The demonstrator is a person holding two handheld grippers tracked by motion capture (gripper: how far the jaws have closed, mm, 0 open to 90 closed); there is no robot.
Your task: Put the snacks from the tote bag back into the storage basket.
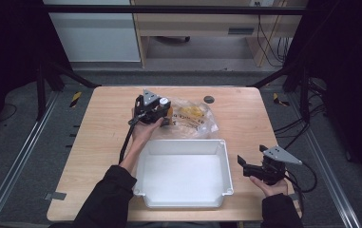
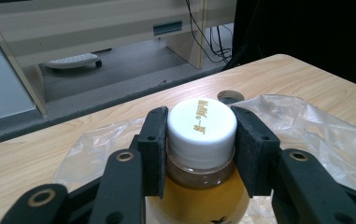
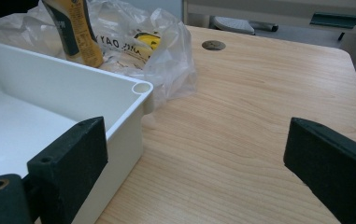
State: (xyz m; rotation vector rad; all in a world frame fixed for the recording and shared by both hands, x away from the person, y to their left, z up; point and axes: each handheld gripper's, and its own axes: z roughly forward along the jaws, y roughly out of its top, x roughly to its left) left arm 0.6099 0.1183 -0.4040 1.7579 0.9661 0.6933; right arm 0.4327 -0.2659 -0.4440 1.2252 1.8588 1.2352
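- Your white bin (image 1: 183,173) sits between your two grippers, just left of your right gripper (image 3: 194,172).
- Your plastic bag (image 2: 306,126) lies under and beyond your left gripper (image 2: 202,149).
- Your left gripper clamps the yellow bottle (image 2: 202,186) at its white cap (image 2: 202,125).
- Your right gripper gapes wide, holding nothing.

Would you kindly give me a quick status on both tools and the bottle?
Left tool shut on bottle at the cap, upright on plastic bag. Right tool open, idle beside white bin. Nothing in the way.
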